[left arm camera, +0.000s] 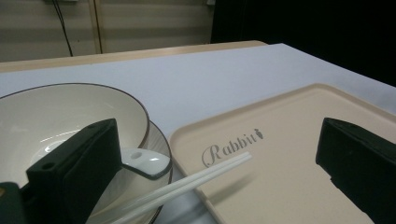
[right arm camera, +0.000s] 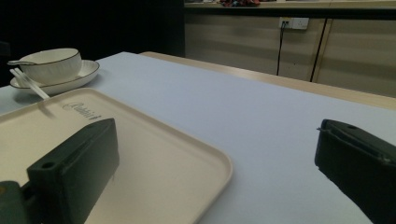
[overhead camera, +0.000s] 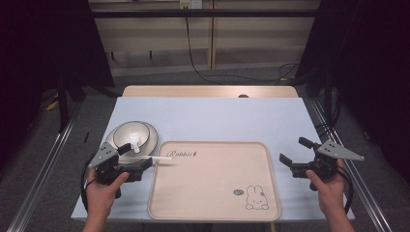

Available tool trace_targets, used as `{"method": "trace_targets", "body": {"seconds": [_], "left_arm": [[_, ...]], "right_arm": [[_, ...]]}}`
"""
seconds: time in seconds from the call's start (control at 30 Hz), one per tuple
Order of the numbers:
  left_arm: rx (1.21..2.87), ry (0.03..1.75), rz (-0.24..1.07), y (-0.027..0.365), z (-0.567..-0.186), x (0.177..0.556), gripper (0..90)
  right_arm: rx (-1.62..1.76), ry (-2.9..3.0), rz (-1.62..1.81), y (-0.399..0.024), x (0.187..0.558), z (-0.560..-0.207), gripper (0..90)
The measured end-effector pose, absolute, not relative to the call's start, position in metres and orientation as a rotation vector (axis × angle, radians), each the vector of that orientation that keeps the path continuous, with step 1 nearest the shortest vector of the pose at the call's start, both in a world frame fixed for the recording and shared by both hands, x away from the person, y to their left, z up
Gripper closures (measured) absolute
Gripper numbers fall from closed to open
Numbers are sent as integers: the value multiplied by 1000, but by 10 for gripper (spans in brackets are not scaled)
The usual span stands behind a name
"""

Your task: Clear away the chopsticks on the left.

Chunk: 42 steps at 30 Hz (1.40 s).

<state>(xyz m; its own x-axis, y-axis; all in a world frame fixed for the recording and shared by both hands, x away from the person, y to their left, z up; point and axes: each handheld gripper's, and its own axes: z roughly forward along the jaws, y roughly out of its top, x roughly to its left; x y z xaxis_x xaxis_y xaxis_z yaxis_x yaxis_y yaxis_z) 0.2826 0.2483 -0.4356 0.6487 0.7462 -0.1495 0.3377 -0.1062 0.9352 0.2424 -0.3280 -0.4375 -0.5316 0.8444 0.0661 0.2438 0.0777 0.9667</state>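
We hold a black two-jaw left gripper [overhead camera: 138, 157] and a matching right gripper [overhead camera: 293, 151], each topped by a grey three-cornered plate with small dark screw holes. Our blocky, matte black fingers [left arm camera: 77, 170] carry a round hole near the base. Black cables trail back past our bare forearms.

My left gripper [overhead camera: 137, 155] has little room: the bowl [overhead camera: 131, 134] on its plate [overhead camera: 151, 140] sits just past one jaw, a spoon [left arm camera: 142, 160] hangs over the bowl's rim, and white chopsticks [left arm camera: 196, 180] slant from the plate onto the tray [overhead camera: 212, 205] edge, straight across my way. The tray's flat middle lies bare. My right gripper [overhead camera: 296, 152] has open blue tabletop [overhead camera: 217, 116] around it, the tray rim just beside.
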Motion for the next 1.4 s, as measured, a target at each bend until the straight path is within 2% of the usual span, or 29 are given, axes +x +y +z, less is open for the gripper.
{"method": "trace_targets", "body": {"seconds": [0.67,1.4], "left_arm": [[1717,913,408,248,-426,283,0],[1814,861,356,213,-413,307,40]], "right_arm": [[1036,1876,1455,-325,239,-438,0],[1003,1908,1434,-327,229,-438,0]]}}
